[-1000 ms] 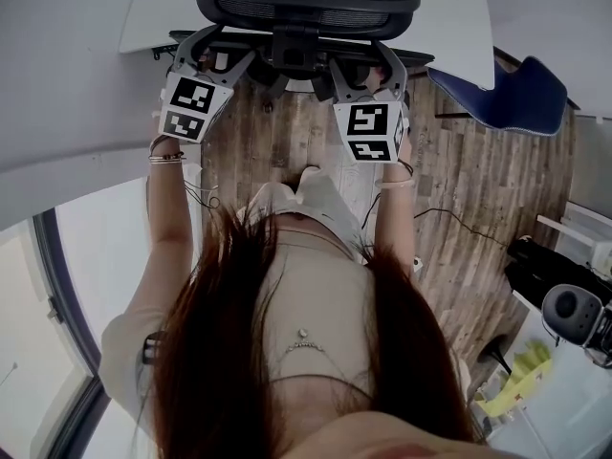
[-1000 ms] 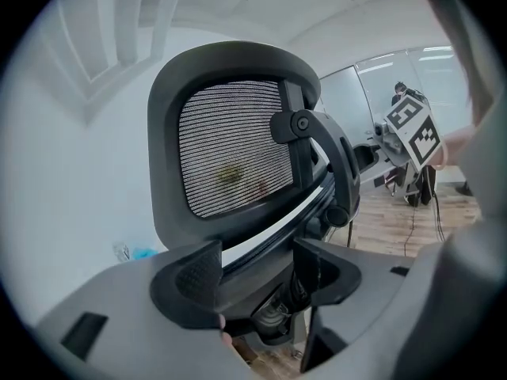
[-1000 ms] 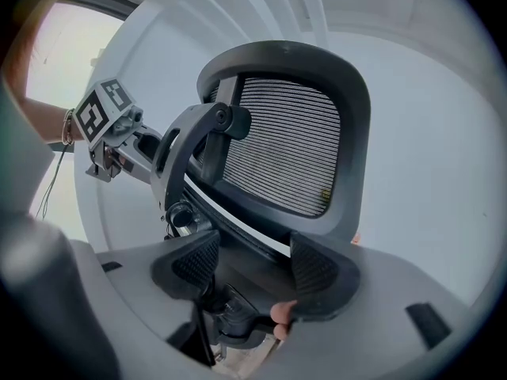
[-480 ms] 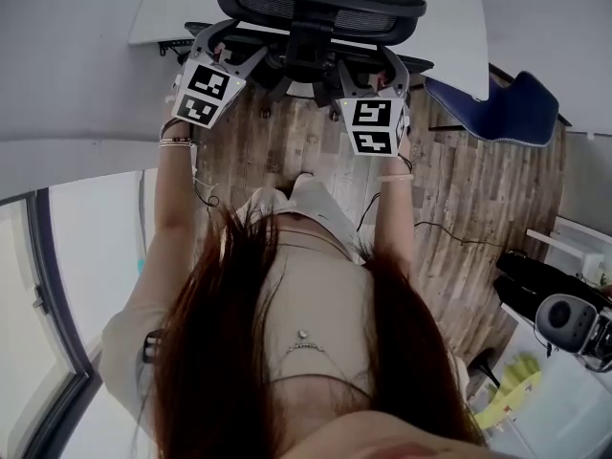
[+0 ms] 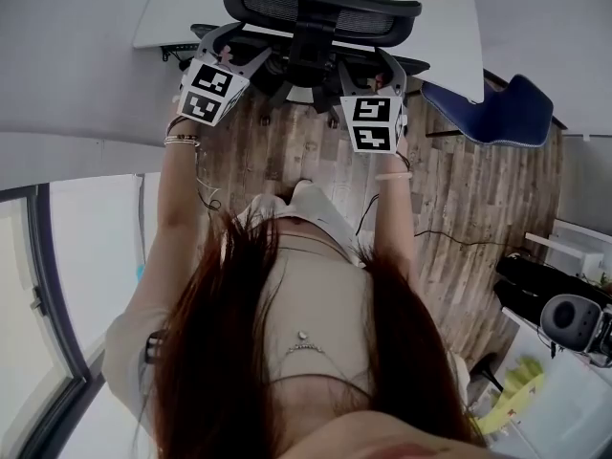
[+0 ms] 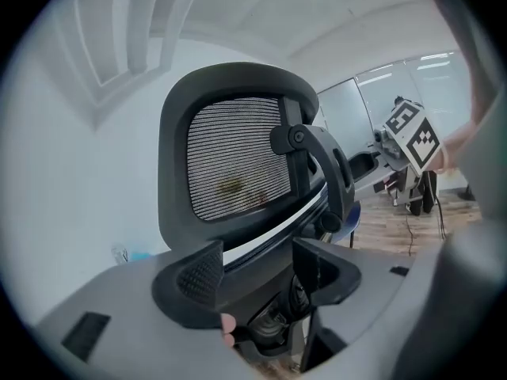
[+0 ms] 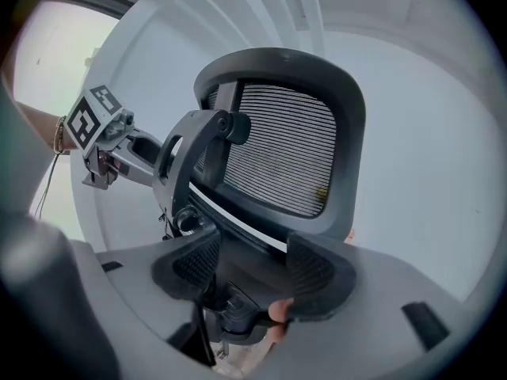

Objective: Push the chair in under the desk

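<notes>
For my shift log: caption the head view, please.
Left tool and right tool press against the mesh-backed office chair at the white desk.

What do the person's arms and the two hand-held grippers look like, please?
The left hand-held gripper and right hand-held gripper are grey, each with two dark mesh-textured jaws. Each carries a white cube printed with black square markers. The arms are bare below a pale short-sleeved top; thin bangles ring the left wrist.

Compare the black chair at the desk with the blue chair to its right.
The black chair has a mesh back; the blue chair looks solid. The black chair sits at the desk with the left gripper and right gripper at its back; the blue chair stands aside, untouched. Both stand on wood floor.
</notes>
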